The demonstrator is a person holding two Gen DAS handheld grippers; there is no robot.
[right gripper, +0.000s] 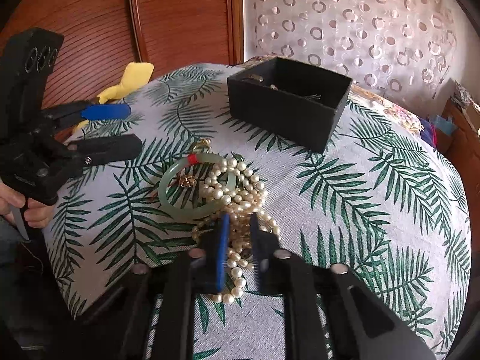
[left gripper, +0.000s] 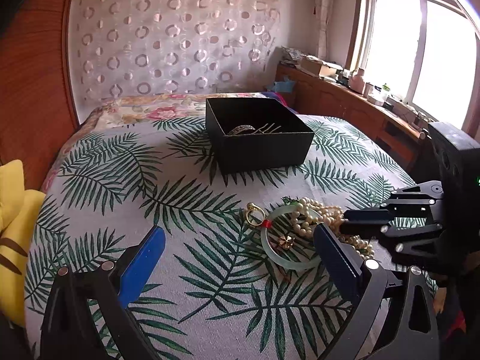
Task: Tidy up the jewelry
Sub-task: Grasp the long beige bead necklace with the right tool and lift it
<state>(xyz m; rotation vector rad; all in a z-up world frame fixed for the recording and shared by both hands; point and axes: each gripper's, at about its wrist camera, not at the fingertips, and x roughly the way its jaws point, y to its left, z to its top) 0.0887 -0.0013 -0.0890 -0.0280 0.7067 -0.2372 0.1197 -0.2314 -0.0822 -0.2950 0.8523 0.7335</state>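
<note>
A pearl necklace [right gripper: 237,198] is pinched between the fingers of the right gripper [right gripper: 240,252], jaws nearly closed on a bunch of strands at approx. 6 o'clock in the right wrist view; the rest of the pearls is heaped on the leaf-print bedspread [right gripper: 375,186]. The heap is draped over one side of a pale green jade bangle [right gripper: 168,198], which is wound w/ red thread at its far edge. A small gold charm [right gripper: 187,181] is seen inside the bangle's ring, and a gold ring [left gripper: 253,216] is laid just beyond the red thread. The left gripper [left gripper: 240,249] is held w/ jaws spread wide and nothing between them, the bangle framed near its right finger. A black box [left gripper: 264,150], open-topped, is set farther up the bed at 12 o'clock in the left wrist view, well apart from the pile; a silver bracelet [left gripper: 241,129] is visible inside. A yellow cushion [left gripper: 12,240] is seen at 9 o'clock.
</note>
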